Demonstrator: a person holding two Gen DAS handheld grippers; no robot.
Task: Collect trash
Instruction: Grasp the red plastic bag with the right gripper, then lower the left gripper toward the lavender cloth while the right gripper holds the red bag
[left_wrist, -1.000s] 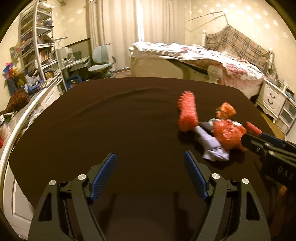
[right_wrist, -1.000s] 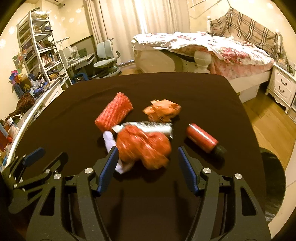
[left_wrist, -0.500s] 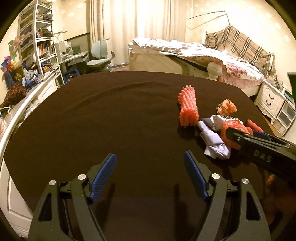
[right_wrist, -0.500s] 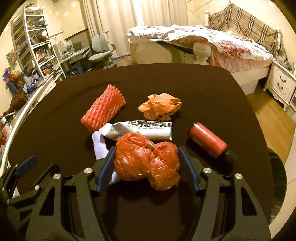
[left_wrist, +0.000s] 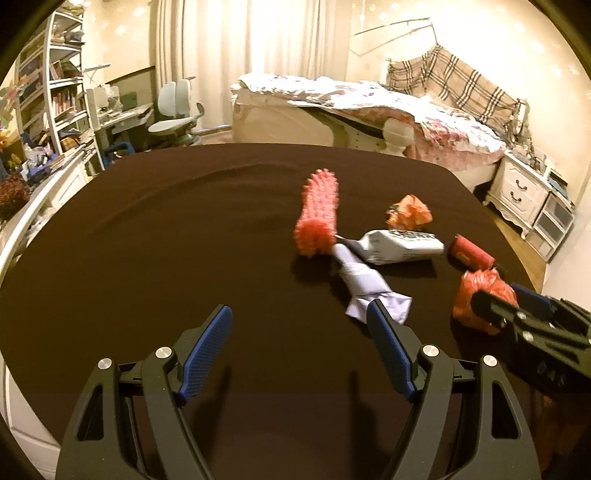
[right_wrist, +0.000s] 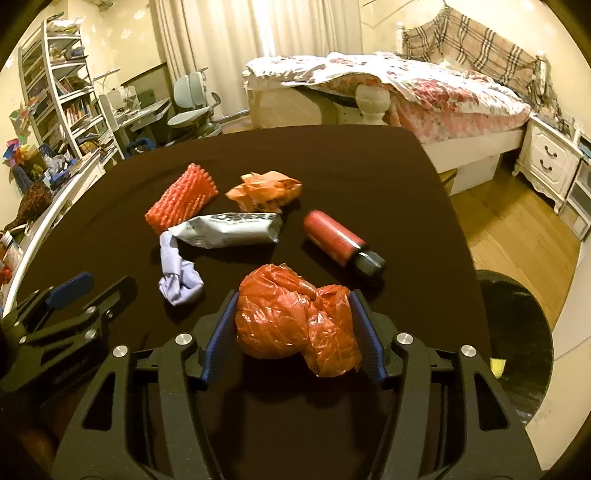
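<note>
Right wrist: hand-held gripper (right_wrist: 293, 334) around bag (right_wrist: 295, 319)

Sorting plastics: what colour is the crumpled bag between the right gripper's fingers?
Orange-red bag; right wrist view shows it best.

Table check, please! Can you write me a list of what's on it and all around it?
Surface: table under a dark cloth, slightly wrinkled.
Job's things: red bag, foam net, orange wrapper, white packet, red bottle, purple cloth.
Clutter: nothing seen.
Tongs: left tongs open, empty; right tongs have just been closing, pads on the red bag.
Cables: nothing seen.
Surroundings: bed, bookshelf, chair.
</note>
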